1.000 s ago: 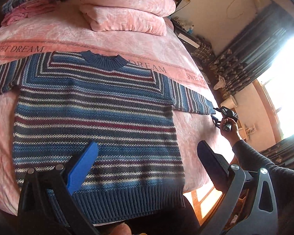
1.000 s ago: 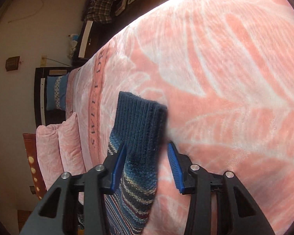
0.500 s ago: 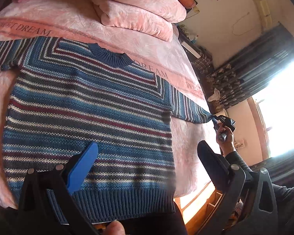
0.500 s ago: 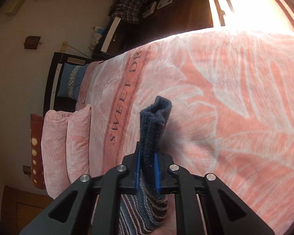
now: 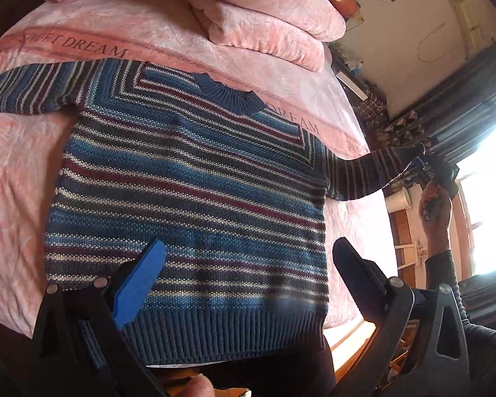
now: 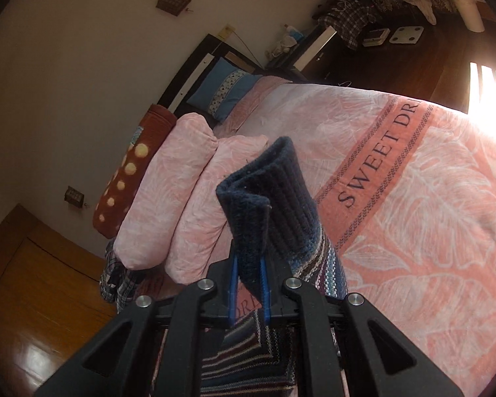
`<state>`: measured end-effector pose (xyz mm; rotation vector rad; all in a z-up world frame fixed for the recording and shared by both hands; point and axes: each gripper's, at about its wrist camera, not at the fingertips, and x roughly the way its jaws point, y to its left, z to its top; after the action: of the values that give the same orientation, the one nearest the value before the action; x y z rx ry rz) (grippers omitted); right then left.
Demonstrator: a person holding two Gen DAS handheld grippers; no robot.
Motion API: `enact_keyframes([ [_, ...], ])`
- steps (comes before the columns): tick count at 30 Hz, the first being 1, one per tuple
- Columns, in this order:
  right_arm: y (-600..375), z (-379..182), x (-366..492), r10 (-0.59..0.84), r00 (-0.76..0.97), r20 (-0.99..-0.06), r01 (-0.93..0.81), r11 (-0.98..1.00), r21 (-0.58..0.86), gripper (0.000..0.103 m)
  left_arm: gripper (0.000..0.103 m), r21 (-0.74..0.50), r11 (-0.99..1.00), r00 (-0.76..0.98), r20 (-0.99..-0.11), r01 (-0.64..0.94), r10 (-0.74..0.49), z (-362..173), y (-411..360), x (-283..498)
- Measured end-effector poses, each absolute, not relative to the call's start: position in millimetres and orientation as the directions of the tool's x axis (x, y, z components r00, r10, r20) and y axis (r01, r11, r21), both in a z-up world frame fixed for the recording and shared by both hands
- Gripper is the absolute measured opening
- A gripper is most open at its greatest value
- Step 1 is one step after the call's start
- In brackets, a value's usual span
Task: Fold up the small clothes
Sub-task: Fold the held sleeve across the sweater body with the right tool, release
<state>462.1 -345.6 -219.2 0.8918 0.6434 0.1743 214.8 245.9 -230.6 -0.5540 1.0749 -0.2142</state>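
Note:
A blue, white and maroon striped knit sweater (image 5: 188,192) lies flat, front up, on the pink bedspread (image 5: 20,178), hem toward me. My left gripper (image 5: 248,278) hovers open over the sweater's lower part, holding nothing. The sweater's right sleeve (image 5: 370,172) is lifted off the bed and stretched out to the right. My right gripper (image 6: 248,271) is shut on the sleeve's dark blue ribbed cuff (image 6: 268,192), which sticks up past the fingers. In the left wrist view the right gripper (image 5: 423,165) shows at the sleeve's end, held by a hand (image 5: 436,205). The left sleeve (image 5: 33,89) lies flat.
Two rolled pink quilts (image 5: 268,20) and a spotted brown bolster (image 6: 125,178) lie at the head of the bed. A blue pillow (image 6: 228,89) rests by the headboard. Plaid clothes (image 6: 122,278) hang off the far side. A dark cabinet (image 6: 390,39) and bright window (image 5: 489,198) stand to the right.
My right gripper closed on the sleeve cuff, then lifted it up off the bed. The left gripper drifted nearer the sweater and stayed open.

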Motion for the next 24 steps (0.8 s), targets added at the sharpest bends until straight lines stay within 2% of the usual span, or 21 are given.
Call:
enact_keyframes([
  [5, -273, -204, 466, 0.469, 0.78, -0.416, 0.015, 0.649, 0.76, 0.011, 0.1, -0.541, 0.835, 0.466, -0.767, -0.099, -0.441, -236, 260, 226],
  [10, -201, -212, 473, 0.533, 0.73, -0.427, -0.045, 0.661, 0.749, 0.011, 0.1, -0.573, 0.815, 0.48, -0.741, -0.086, -0.47, -238, 266, 244],
  [17, -92, -247, 481, 0.557, 0.638, -0.532, -0.112, 0.75, 0.652, 0.011, 0.1, -0.636, 0.767, 0.504, -0.691, -0.085, -0.518, -243, 275, 277],
  [24, 12, -322, 479, 0.529, 0.503, -0.684, -0.179, 0.837, 0.516, 0.011, 0.1, -0.704, 0.705, 0.49, -0.645, -0.081, -0.587, -266, 277, 324],
])
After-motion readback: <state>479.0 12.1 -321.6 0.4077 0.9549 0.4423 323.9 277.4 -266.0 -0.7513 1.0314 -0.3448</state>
